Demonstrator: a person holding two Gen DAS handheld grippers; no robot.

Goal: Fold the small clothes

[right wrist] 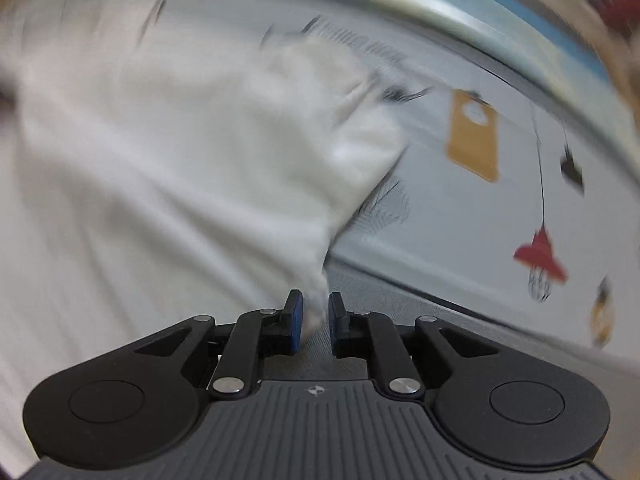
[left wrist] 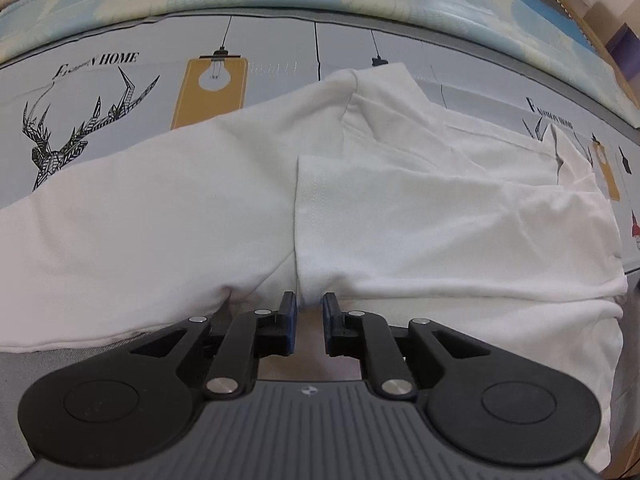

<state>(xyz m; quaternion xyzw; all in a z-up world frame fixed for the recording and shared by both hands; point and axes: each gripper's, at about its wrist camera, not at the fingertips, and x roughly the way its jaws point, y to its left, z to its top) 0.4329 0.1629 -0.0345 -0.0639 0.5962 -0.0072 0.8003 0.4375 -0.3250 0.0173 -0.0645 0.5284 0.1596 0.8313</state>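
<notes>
The white T-shirt [left wrist: 248, 208] lies spread on the grey printed sheet [left wrist: 120, 80] with the deer and lamp drawings, one sleeve already turned in over the body, and you hold its near edge at two places. In the left wrist view your left gripper [left wrist: 310, 304] has its blue pads [left wrist: 291, 312] drawn close with a bunch of the hem between them, so it reads as pinching the cloth; in the right wrist view, which is blurred, your right gripper [right wrist: 316, 308] stands much the same, narrow, with a tuft of the shirt's corner caught between the pads. You appear to be about to carry the near edge over towards the far one, the collar end probably. To do it well, keep both pinches firm, lift the two corners together and no higher than clears the fabric beneath, and hold them evenly apart so the edge stays taut and straight. Lay the edge down square to the far side before letting go, lest the tucked sleeve slide out. The right pinch looks shallow; it could slip if you tug.
</notes>
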